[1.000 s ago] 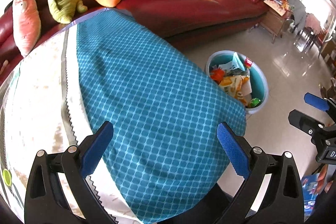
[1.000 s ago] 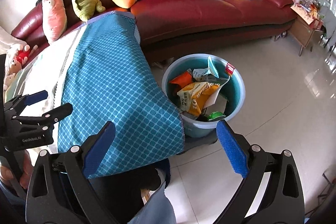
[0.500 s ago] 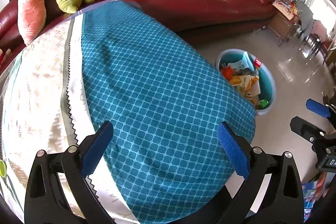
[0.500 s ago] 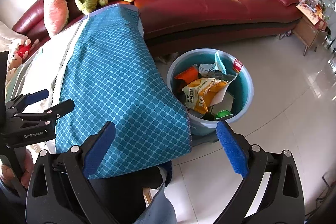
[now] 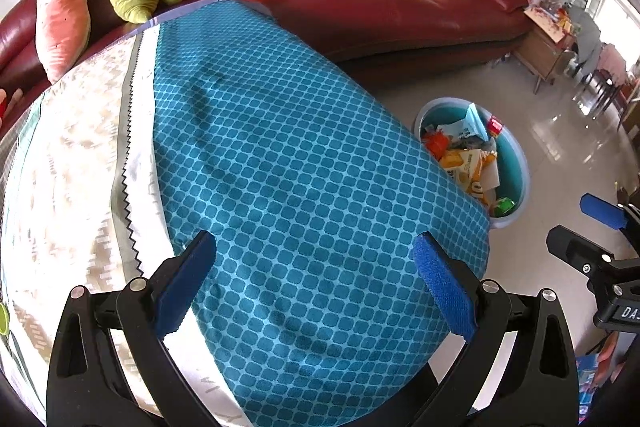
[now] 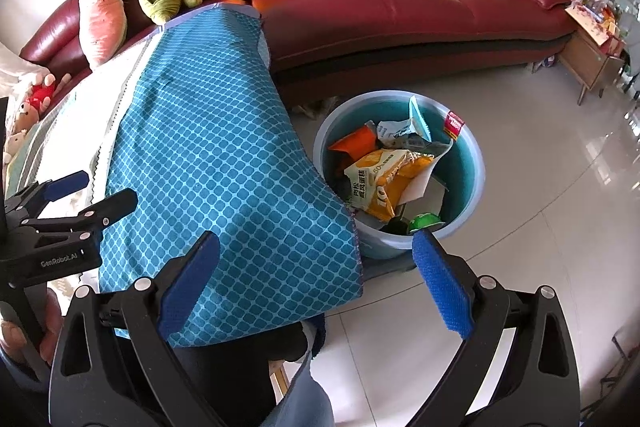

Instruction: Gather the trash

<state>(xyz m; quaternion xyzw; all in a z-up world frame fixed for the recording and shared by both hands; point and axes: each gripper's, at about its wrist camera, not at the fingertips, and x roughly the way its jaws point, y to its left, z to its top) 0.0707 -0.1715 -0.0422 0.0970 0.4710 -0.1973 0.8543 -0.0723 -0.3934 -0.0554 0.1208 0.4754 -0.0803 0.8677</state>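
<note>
Both grippers gape wide and empty: the left gripper (image 5: 314, 277) hangs over the teal checked cloth (image 5: 288, 163), the right gripper (image 6: 316, 273) beside it, with the trash-filled blue bucket (image 6: 472, 163) on the floor just ahead, snack wrappers (image 6: 380, 179) heaped inside.

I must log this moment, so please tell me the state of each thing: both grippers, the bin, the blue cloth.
left gripper: open, empty
right gripper: open, empty
bin: upright on the floor, holds wrappers
blue cloth: spread over the table, nothing on it
</note>
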